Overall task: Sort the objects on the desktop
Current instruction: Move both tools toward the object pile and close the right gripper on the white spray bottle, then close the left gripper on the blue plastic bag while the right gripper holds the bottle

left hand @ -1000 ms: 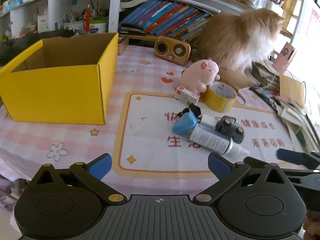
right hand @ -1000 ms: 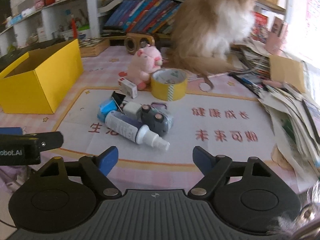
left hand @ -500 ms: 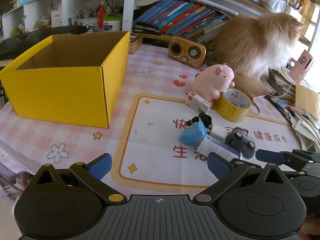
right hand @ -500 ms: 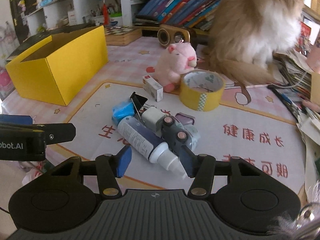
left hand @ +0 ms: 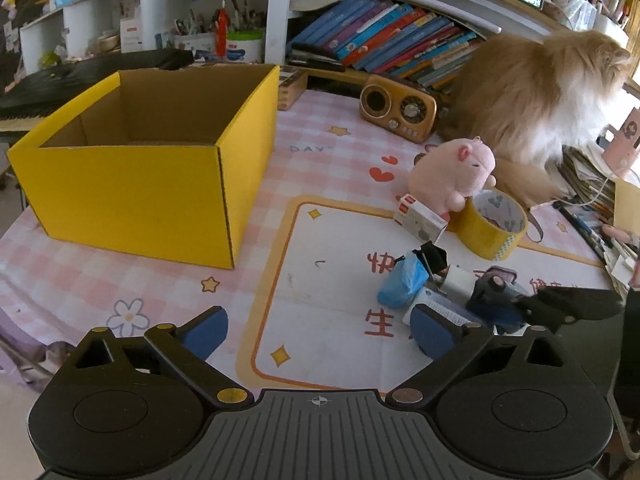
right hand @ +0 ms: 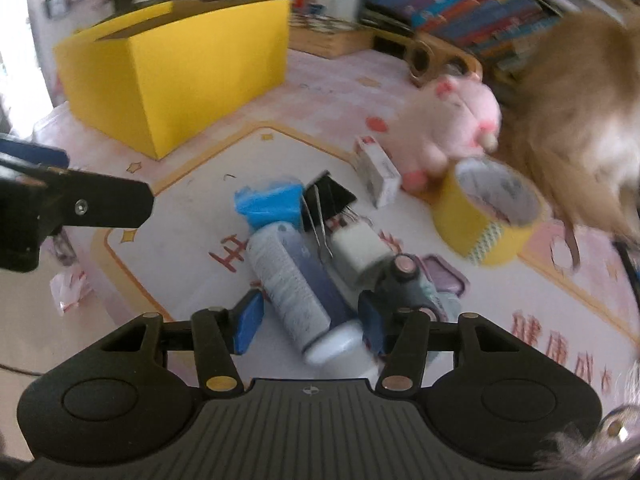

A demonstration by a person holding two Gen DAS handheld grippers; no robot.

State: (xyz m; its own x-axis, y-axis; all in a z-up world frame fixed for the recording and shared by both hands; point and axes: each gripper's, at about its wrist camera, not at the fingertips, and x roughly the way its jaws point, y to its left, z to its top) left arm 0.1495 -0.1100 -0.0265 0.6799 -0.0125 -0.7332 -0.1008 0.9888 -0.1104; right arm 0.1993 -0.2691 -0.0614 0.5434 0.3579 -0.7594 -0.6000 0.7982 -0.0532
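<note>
One spray bottle point(right hand: 294, 286) lying flat, cap toward camera | right gripper point(right hand: 310, 322) straddling it, contact unclear | left gripper point(left hand: 320, 330) spread wide

Left gripper point(left hand: 318, 334) spread wide, right gripper point(right hand: 310, 322) narrowed.

White shelving point(left hand: 276, 8) packed with leaning books point(left hand: 384, 40) is seen behind a pink checked tablecloth point(left hand: 332, 160); daylight enters at right.
</note>
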